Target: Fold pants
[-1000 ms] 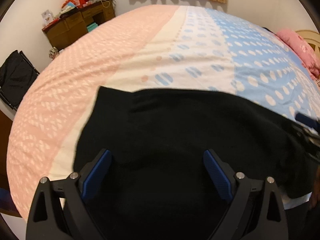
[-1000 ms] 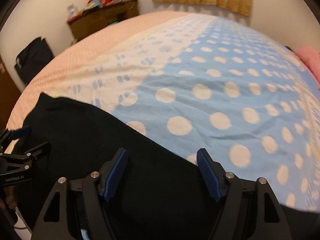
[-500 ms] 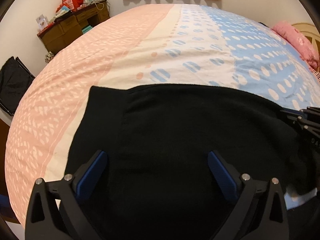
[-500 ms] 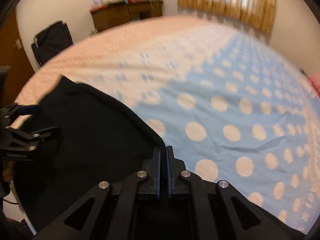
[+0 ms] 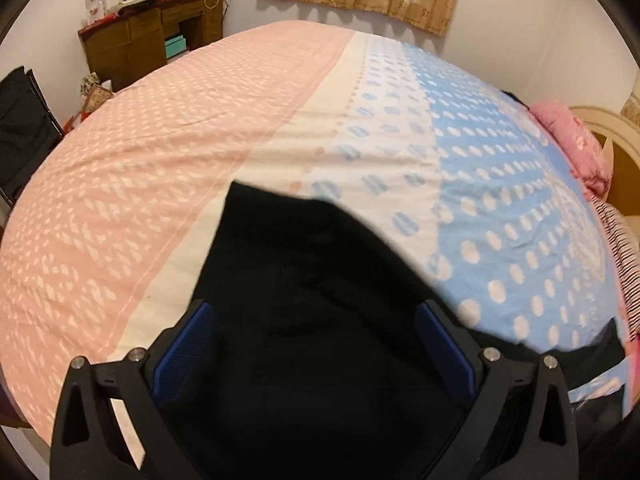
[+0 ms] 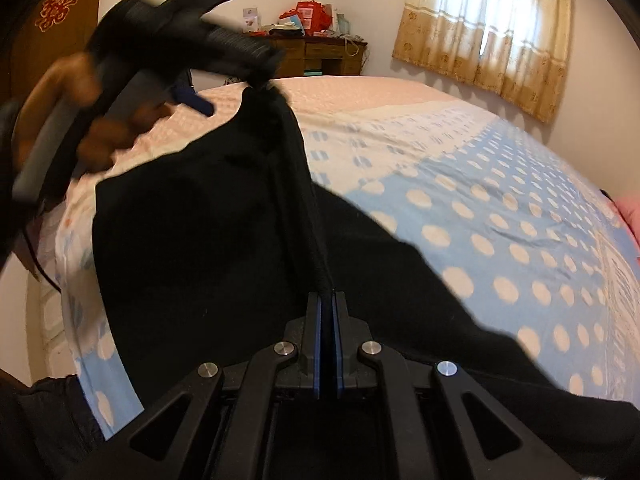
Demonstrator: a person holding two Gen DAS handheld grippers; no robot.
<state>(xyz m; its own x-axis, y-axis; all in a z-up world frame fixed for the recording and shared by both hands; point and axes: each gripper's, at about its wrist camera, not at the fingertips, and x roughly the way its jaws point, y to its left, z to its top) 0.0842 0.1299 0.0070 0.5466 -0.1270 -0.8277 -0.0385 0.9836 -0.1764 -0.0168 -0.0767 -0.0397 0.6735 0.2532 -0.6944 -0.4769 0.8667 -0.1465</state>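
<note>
The black pants [image 5: 304, 280] lie on the bed's near edge. In the left wrist view my left gripper [image 5: 316, 316] has its blue pads [image 5: 180, 348] wide apart, with black cloth between and below them. In the right wrist view my right gripper [image 6: 328, 300] is shut on a fold of the pants [image 6: 200, 240], which stretches up and away from it. The other end of that fold hangs from the left gripper's tip [image 6: 256, 68], raised and blurred at the upper left. Whether the left gripper pinches it there is unclear.
The bed [image 5: 200, 140] has a pink, cream and blue dotted cover. A wooden desk [image 5: 148, 44] with clutter stands by the far wall. A pink pillow [image 5: 576, 148] and headboard [image 5: 612, 136] are at the right. A black bag [image 5: 20, 128] is at the left. Curtains [image 6: 488, 28] hang at the back.
My right gripper shut on the pants' edge and lifted it. The left gripper rose above the bed. The pants' right part has come up off the cover.
</note>
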